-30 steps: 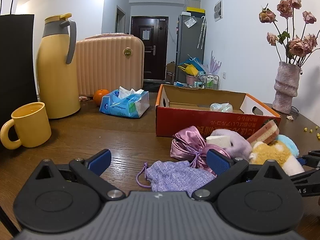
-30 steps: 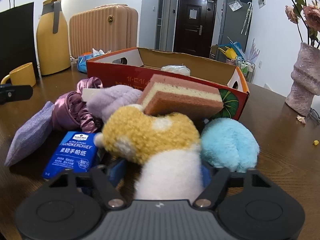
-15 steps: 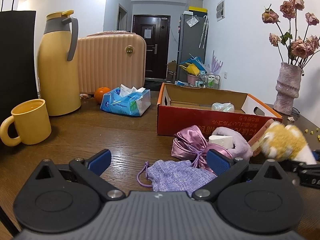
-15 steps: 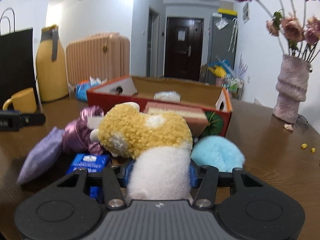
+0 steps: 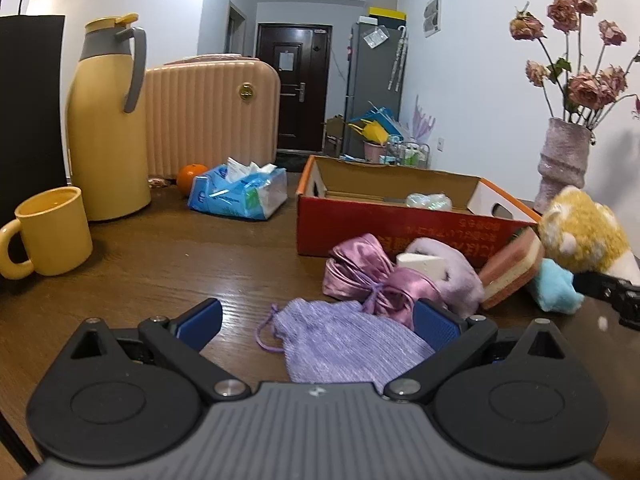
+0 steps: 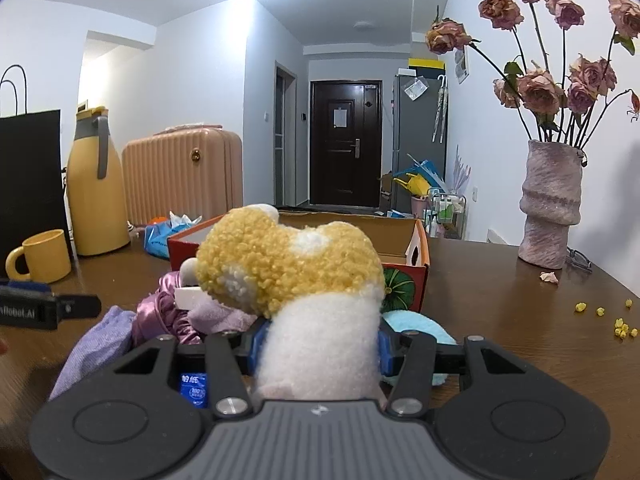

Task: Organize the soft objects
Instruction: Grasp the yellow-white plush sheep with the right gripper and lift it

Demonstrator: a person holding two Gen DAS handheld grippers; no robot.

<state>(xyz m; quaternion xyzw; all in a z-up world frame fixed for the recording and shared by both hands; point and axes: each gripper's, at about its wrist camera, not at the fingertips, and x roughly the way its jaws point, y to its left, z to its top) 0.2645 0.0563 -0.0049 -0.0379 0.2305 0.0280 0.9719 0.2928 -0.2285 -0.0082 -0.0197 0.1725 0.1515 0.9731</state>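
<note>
Bench (image 5: pixel 168 264), dark wood, bearing the red cardboard box (image 6: pixel 416 276) beyond a heap of soft goods; box to be taken as the likely destination, its open top to be approached from above so the near wall is cleared. Yellow-and-white plush toy (image 6: pixel 296 276): held clear of the heap, clamped at its white end in the right gripper (image 6: pixel 318 354), jaws drawn in tight on it; grip best kept on that white end, since the yellow bulk overhangs forward and may sag. Left gripper (image 5: pixel 316 322): jaws wide, nothing held, poised low over the lilac drawstring pouch (image 5: pixel 344 344). Satin pouch (image 5: pixel 360 276), sponge (image 5: pixel 508 276), blue plush (image 5: pixel 556 288): left on the bench. Box floor largely hidden; one pale item (image 5: pixel 428 201) inside, not identifiable; handkerchief packet (image 6: pixel 194 390) mostly hidden behind the gripper
</note>
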